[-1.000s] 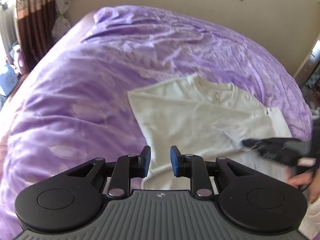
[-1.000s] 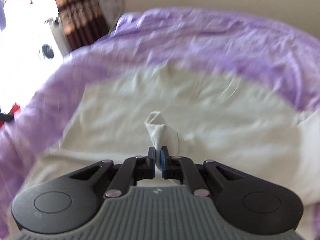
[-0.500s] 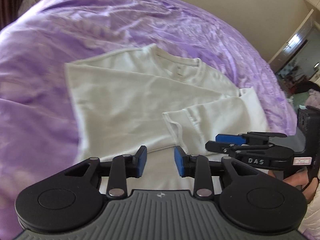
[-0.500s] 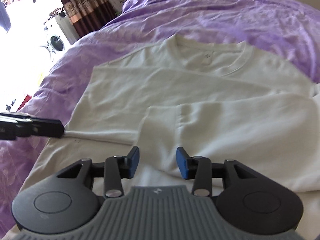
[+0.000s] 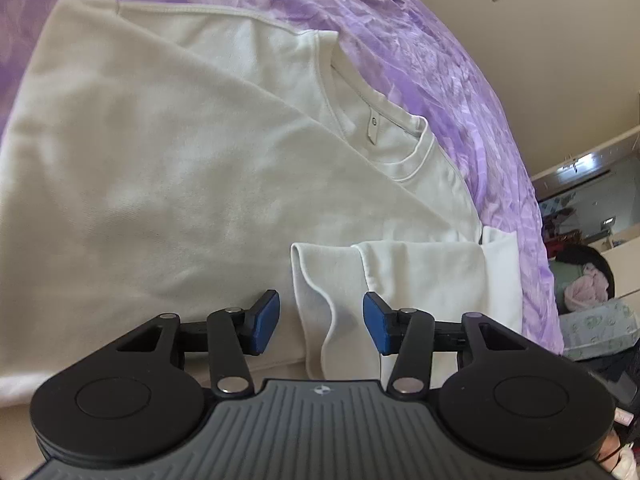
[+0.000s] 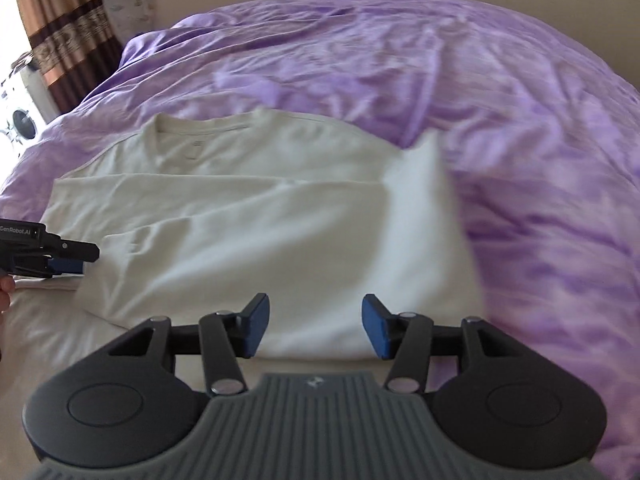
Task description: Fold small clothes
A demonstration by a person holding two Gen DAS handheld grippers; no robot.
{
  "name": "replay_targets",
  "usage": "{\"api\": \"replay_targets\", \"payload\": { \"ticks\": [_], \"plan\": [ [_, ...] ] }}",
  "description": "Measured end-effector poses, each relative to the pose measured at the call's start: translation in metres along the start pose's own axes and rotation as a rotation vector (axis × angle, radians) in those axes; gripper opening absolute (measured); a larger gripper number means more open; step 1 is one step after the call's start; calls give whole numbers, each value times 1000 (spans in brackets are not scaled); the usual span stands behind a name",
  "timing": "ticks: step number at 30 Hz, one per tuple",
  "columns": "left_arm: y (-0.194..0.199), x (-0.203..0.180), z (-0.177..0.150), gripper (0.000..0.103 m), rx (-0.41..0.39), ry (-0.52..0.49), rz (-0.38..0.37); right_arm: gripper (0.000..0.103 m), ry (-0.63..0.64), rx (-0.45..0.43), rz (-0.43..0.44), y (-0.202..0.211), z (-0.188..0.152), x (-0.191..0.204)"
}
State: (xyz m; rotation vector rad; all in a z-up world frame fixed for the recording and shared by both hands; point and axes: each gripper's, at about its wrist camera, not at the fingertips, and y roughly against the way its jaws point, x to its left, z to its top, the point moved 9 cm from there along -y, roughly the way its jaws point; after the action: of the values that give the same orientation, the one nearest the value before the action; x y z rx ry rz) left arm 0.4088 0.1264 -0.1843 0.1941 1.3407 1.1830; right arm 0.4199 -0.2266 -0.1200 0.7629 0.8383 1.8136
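A cream long-sleeved top point(image 5: 168, 184) lies flat on the purple bedspread point(image 5: 448, 80), neckline point(image 5: 372, 124) toward the far side, both sleeves folded in across the body. My left gripper point(image 5: 320, 322) hovers low over the cuff point(image 5: 320, 300) of the folded-in sleeve; its jaws are opening and the cuff edge lies below the gap, not pinched. In the right wrist view the top point(image 6: 256, 224) fills the middle. My right gripper point(image 6: 314, 330) is over its near right part, jaws opening, nothing between the blue pads. The left gripper point(image 6: 64, 260) shows at the left edge there.
The purple bedspread point(image 6: 500, 120) stretches away on all sides of the top. A brown patterned curtain point(image 6: 60, 36) and a white appliance point(image 6: 20, 120) stand beyond the bed's far left. Clutter and bundled fabric point(image 5: 592, 304) sit off the bed's right side.
My right gripper let go of the pinched sleeve fabric, opened wide and slid right. My left gripper dropped closer to the top and opened wider over the sleeve cuff.
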Motion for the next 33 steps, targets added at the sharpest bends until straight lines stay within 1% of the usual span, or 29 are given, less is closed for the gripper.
{"api": "replay_targets", "payload": {
  "ticks": [1,2,3,5,6,7,9,11,12,13,16,20,22,23,24,25,26,28,30,32,33],
  "plan": [
    [-1,-1,0,35,-5,-1,-4,50,-5,-2,-11,4,-2,-10],
    [-2,-4,0,25,-11,-9,1,51,-8,-3,-24,7,-3,-18],
    [-2,-6,0,8,-24,-21,12,53,-7,-4,-38,10,-6,-27],
    [5,-19,-1,6,-68,-67,27,61,-6,-4,-76,15,-11,-42],
    [9,-29,0,5,-83,-92,21,67,-10,-3,-95,18,-14,-50],
    [16,-40,2,5,-102,-103,7,70,-16,-1,-105,19,-17,-55],
    [28,-66,10,5,-128,-123,-32,70,-27,19,-106,18,-27,-62],
    [39,-99,21,5,-155,-163,-52,72,-31,53,-95,13,-38,-62],
    [44,-117,27,5,-162,-186,-67,75,-28,65,-90,9,-41,-59],
    [50,-135,33,5,-175,-212,-75,81,-24,70,-87,6,-44,-56],
    [68,-188,50,5,-218,-282,-100,82,-37,69,-100,-6,-43,-51],
    [96,-249,65,5,-289,-358,-132,80,-146,31,-105,-23,-29,-63],
    [114,-268,75,4,-333,-381,-140,68,-187,20,-116,-30,-24,-71],
    [124,-275,81,5,-358,-395,-139,65,-201,15,-120,-33,-22,-75],
    [135,-277,88,4,-381,-404,-131,58,-210,10,-120,-35,-20,-78],
    [145,-276,94,5,-399,-408,-111,47,-213,6,-116,-36,-20,-81],
    [152,-270,100,5,-407,-411,-78,42,-215,5,-110,-37,-20,-82],
    [155,-244,109,4,-392,-408,22,19,-214,8,-89,-37,-22,-84],
    [147,-205,112,4,-344,-391,135,16,-207,15,-69,-36,-25,-82],
    [131,-153,108,4,-284,-355,241,13,-180,16,-75,-35,-26,-80],
    [120,-124,104,4,-247,-330,286,8,-171,18,-70,-34,-27,-78]
  ]
}}
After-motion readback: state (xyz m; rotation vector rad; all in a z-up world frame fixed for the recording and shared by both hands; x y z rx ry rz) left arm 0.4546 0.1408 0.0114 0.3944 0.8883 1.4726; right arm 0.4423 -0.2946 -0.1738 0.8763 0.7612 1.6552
